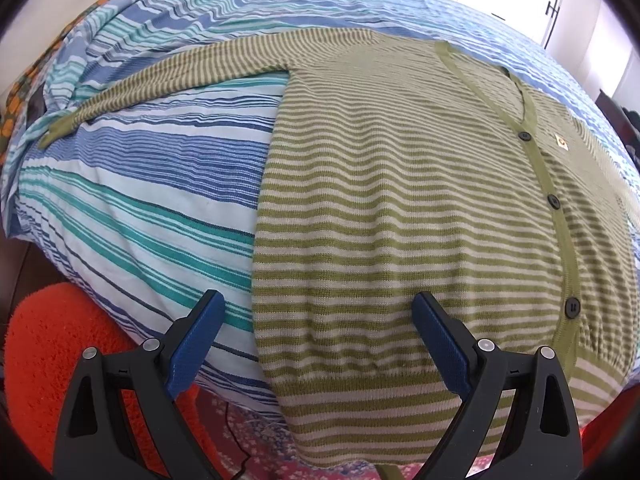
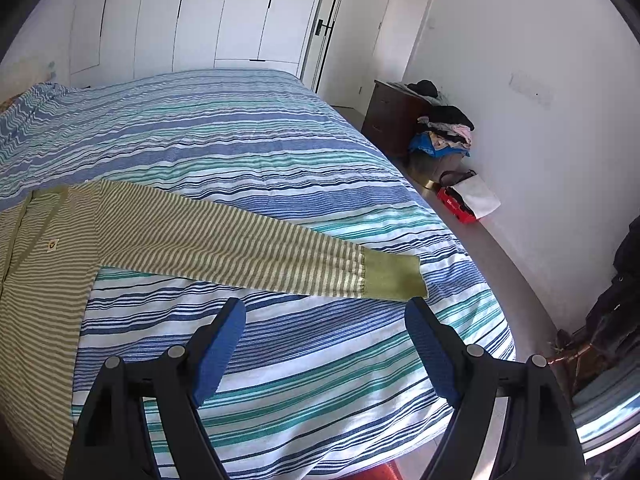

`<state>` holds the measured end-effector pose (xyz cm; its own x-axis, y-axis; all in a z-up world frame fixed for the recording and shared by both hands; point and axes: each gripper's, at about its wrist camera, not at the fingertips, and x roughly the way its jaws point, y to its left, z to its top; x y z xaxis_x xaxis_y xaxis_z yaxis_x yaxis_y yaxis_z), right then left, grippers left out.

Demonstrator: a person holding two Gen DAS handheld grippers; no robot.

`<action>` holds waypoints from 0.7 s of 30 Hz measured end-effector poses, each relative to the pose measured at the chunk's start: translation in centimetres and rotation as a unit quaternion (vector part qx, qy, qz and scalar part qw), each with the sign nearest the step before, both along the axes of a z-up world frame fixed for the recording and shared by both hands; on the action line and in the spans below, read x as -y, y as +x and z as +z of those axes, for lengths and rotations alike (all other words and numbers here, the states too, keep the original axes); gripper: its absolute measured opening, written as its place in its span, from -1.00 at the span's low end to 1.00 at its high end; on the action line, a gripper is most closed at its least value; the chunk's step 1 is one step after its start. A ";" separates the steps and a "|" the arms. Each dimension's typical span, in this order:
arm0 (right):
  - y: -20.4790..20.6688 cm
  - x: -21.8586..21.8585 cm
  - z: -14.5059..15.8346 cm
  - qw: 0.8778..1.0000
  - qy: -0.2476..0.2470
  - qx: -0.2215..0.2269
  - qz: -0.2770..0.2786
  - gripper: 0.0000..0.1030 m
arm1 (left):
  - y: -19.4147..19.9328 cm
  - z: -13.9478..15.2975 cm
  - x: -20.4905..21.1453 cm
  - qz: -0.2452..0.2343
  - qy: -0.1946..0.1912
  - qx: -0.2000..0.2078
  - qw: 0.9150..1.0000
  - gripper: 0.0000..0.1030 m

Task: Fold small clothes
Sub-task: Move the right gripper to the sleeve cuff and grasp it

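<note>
A green and cream striped cardigan [image 1: 400, 184] lies flat on the bed, buttoned down its front, both sleeves spread out to the sides. Its hem hangs slightly over the near bed edge. My left gripper [image 1: 318, 304] hovers open above the lower left part of the cardigan, one finger over the bedspread, the other over the knit. In the right wrist view the cardigan's right sleeve [image 2: 240, 248] stretches across the bed to its plain green cuff [image 2: 394, 280]. My right gripper [image 2: 326, 312] stands open just short of that cuff, with nothing between its fingers.
The bed carries a blue, teal and white striped bedspread [image 2: 248, 152]. An orange-red rug [image 1: 52, 344] lies on the floor at the near left. By the right wall stand a dark wooden cabinet [image 2: 390, 116], a pile of clothes [image 2: 444, 132] and a red box [image 2: 458, 204].
</note>
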<state>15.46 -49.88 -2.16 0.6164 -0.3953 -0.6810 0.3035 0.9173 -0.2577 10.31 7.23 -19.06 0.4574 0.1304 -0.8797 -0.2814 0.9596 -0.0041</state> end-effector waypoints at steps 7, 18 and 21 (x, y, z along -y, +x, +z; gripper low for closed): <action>0.4 -0.6 0.0 1.000 -0.014 -0.002 0.010 0.58 | 0.0 -0.2 -0.4 0.002 0.000 -0.002 1.000 0.85; 2.0 11.4 1.9 0.972 0.220 0.081 -0.017 0.58 | -0.2 -0.5 -0.7 0.004 0.006 -0.005 1.000 0.86; 2.5 18.2 2.7 0.939 0.316 0.119 -0.068 0.58 | 0.0 -0.7 -0.5 0.003 0.011 -0.008 1.000 0.86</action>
